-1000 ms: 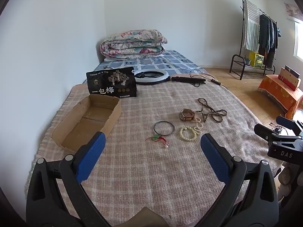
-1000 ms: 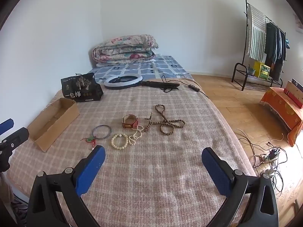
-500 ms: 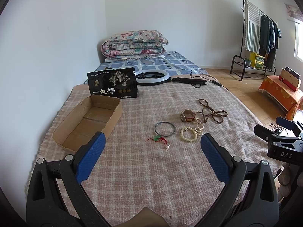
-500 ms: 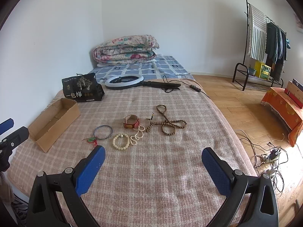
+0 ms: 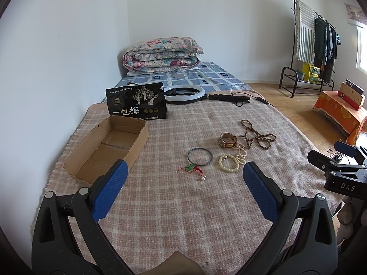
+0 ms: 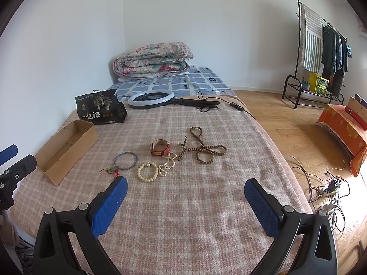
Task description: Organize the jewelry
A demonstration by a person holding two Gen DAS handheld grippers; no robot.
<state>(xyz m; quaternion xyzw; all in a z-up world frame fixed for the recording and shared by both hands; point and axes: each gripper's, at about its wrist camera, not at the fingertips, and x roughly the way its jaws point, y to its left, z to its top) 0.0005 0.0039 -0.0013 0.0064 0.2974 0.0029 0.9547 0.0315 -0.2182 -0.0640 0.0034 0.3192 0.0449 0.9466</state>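
Jewelry lies in a cluster mid-bed on a checked blanket [image 5: 183,217]: a dark bangle [image 5: 199,156], a green-and-red charm [image 5: 192,169], a cream bead bracelet [image 5: 227,166], a pearl strand [image 5: 241,152], a brown-strapped watch [image 5: 227,140] and a long wooden bead necklace [image 5: 257,134]. An empty cardboard box [image 5: 107,146] sits at the left. My left gripper [image 5: 185,171] hovers open, short of the charm. My right gripper [image 6: 185,189] is open, near the bracelet [image 6: 148,171], bangle [image 6: 126,160], watch [image 6: 159,147], necklace [image 6: 203,148] and box [image 6: 66,149].
A black snack bag [image 5: 137,104] stands behind the box. Farther back lie a ring light [image 5: 184,94] with a cable and a folded floral quilt [image 5: 161,53]. To the right are wooden floor, a clothes rack [image 5: 314,45], an orange-covered bench [image 5: 339,112] and floor cables [image 6: 328,188].
Both views have pulled back slightly; the jewelry and box sit a little farther off. Both grippers stay open and nothing on the bed has moved.
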